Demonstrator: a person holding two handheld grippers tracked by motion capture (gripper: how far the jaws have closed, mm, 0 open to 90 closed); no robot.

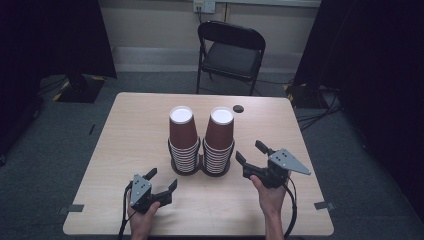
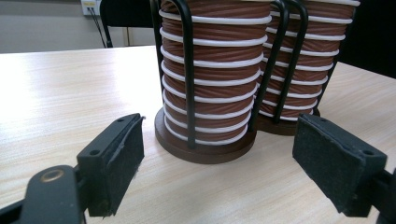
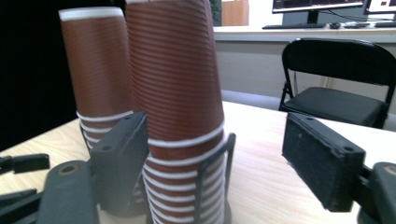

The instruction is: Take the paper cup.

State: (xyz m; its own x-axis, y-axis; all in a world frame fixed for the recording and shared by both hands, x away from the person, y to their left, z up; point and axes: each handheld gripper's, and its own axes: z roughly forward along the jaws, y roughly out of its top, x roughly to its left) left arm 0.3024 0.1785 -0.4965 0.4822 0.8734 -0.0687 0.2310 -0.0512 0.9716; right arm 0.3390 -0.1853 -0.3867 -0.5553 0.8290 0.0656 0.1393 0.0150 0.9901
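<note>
Two stacks of upside-down brown ribbed paper cups with white rims stand side by side mid-table, each in a black wire holder on a round base: the left stack (image 1: 182,137) and the right stack (image 1: 220,137). My left gripper (image 1: 161,179) is open, just in front and left of the left stack. In the left gripper view its pads (image 2: 116,163) stand wide apart, facing the left stack (image 2: 210,70) with nothing between them. My right gripper (image 1: 250,151) is open beside the right stack. In the right gripper view the right stack (image 3: 173,93) rises just beyond its left pad (image 3: 121,158).
A black folding chair (image 1: 231,50) stands beyond the table's far edge. A small black disc (image 1: 238,108) lies near the far edge of the table (image 1: 130,125). Tape marks (image 1: 324,205) sit at the near corners. Dark curtains hang on both sides.
</note>
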